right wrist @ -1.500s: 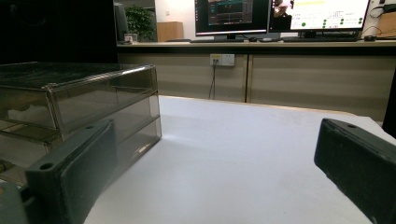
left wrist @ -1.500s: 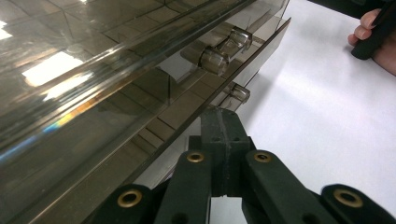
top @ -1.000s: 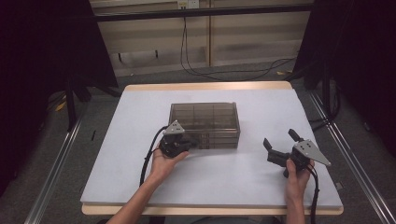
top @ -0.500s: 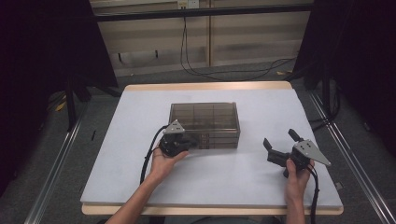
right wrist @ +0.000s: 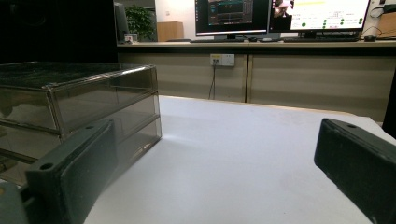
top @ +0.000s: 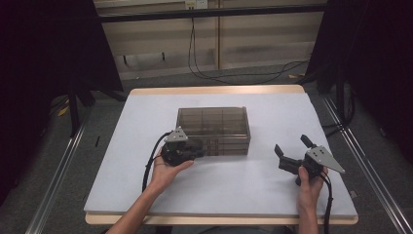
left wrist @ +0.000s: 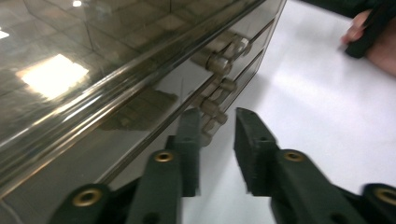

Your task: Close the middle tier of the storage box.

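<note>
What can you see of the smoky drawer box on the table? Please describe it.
The drawer box is a low cabinet of smoky see-through plastic with stacked shallow drawers, all shut, with small round knobs on the front. It stands flat mid-table on the white surface. The left gripper, jaws slightly apart, sits at its front by the knobs; contact is unclear.

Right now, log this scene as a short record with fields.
surface: white table
main thing: smoky clear drawer box, drawers shut
left gripper: at the box's front by the small drawer knobs, its fingers have just been opening, nothing pressed between them
right gripper: held above the table to the right of the box, open, holds nothing
</note>
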### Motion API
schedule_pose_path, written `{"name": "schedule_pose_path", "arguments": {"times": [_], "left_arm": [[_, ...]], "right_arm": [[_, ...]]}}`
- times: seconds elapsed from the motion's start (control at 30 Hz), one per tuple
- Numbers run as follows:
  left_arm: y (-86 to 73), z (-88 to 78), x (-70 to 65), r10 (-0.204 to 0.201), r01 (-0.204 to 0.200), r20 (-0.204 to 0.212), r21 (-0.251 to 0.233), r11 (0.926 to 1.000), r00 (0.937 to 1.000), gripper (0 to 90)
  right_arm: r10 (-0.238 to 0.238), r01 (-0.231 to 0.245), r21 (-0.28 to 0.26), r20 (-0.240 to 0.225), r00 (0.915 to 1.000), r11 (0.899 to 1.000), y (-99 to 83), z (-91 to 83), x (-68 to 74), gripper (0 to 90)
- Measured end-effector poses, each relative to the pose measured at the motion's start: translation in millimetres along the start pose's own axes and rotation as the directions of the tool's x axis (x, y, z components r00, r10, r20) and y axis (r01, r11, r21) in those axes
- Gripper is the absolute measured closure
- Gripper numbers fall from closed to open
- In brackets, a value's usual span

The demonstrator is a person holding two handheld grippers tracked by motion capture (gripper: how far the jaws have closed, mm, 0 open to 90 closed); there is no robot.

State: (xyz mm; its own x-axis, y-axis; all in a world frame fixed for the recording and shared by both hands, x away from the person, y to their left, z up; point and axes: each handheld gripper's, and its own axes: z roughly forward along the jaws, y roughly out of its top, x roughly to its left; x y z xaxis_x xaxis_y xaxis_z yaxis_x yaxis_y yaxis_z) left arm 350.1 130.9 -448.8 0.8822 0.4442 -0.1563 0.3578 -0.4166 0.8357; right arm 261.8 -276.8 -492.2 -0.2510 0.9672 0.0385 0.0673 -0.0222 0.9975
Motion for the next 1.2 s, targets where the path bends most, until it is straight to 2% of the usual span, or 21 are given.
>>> {"name": "schedule_pose_path", "arguments": {"times": [0.07, 0.17, 0.27, 0.3, 0.43, 0.53, 0.63, 0.7, 0.77, 0.8, 0.9, 1.2], "left_arm": [[-0.7, -3.2, -1.8, 0.0, 0.0, -0.001, -0.01, 0.9999, 1.0, 64.9], [-0.8, -8.0, -3.3, 0.007, -0.007, -0.016, -0.003, 1.0, 0.9999, 61.1], [-2.0, -12.8, -4.1, 0.001, -0.001, -0.019, 0.0, 1.0, 0.9998, 55.3], [-3.6, -16.3, -5.0, 0.004, -0.003, -0.033, 0.009, 1.0, 0.9995, 51.5], [-5.4, -23.2, -4.0, -0.002, 0.002, -0.036, 0.004, 1.0, 0.9993, 47.0], [-5.3, -28.0, -5.4, 0.001, 0.0, -0.058, 0.025, 0.9997, 0.9983, 39.4], [-5.8, -32.8, -6.4, -0.003, 0.005, -0.081, 0.026, 0.9996, 0.9967, 28.6], [-7.4, -36.5, -6.1, -0.011, 0.011, -0.081, 0.011, 0.9999, 0.9966, 25.6], [-9.7, -40.2, -5.6, -0.014, 0.015, -0.096, 0.016, 0.9998, 0.9953, 20.4], [-11.6, -41.7, -5.5, -0.022, 0.023, -0.093, 0.011, 0.9997, 0.9954, 20.0], [-16.5, -47.9, -4.0, -0.012, 0.014, -0.101, 0.023, 0.9996, 0.9948, 17.8], [-26.8, -65.2, -3.5, -0.046, 0.049, -0.129, 0.027, 0.9984, 0.9906, 11.1]], "right_arm": [[0.001, -0.001, 0.0, 0.0, 1.0, 1.0, 0.0, 0.0, -0.1, 0.0], [0.002, -0.002, 0.0, 0.001, 1.0, 1.0, 0.0, 0.0, -0.1, 0.0], [0.006, -0.006, -0.001, 0.004, 1.0, 1.0, 0.1, 0.2, -0.1, 0.0], [0.001, -0.001, 0.0, 0.0, 1.0, 1.0, 0.0, 0.1, -0.1, 0.0], [0.001, -0.001, 0.0, 0.001, 1.0, 1.0, 0.0, 0.2, -0.2, 0.0], [0.0, 0.0, 0.001, 0.0, 1.0, 1.0, 0.0, 0.1, -0.1, 0.0], [0.002, -0.002, 0.001, 0.001, 1.0, 1.0, 0.0, 0.1, -0.1, 0.0], [0.001, -0.001, 0.001, 0.001, 1.0, 1.0, 0.0, 0.1, -0.1, 0.0], [0.0, 0.0, 0.001, 0.0, 1.0, 1.0, 0.0, 0.1, 0.0, 0.0], [0.0, 0.0, 0.001, 0.0, 1.0, 1.0, 0.0, 0.1, -0.1, 0.0], [0.001, -0.001, 0.002, 0.001, 1.0, 1.0, 0.0, 0.1, -0.1, 0.0], [0.001, -0.001, 0.003, 0.004, 1.0, 1.0, 0.1, 0.3, 0.0, 0.0]]}}
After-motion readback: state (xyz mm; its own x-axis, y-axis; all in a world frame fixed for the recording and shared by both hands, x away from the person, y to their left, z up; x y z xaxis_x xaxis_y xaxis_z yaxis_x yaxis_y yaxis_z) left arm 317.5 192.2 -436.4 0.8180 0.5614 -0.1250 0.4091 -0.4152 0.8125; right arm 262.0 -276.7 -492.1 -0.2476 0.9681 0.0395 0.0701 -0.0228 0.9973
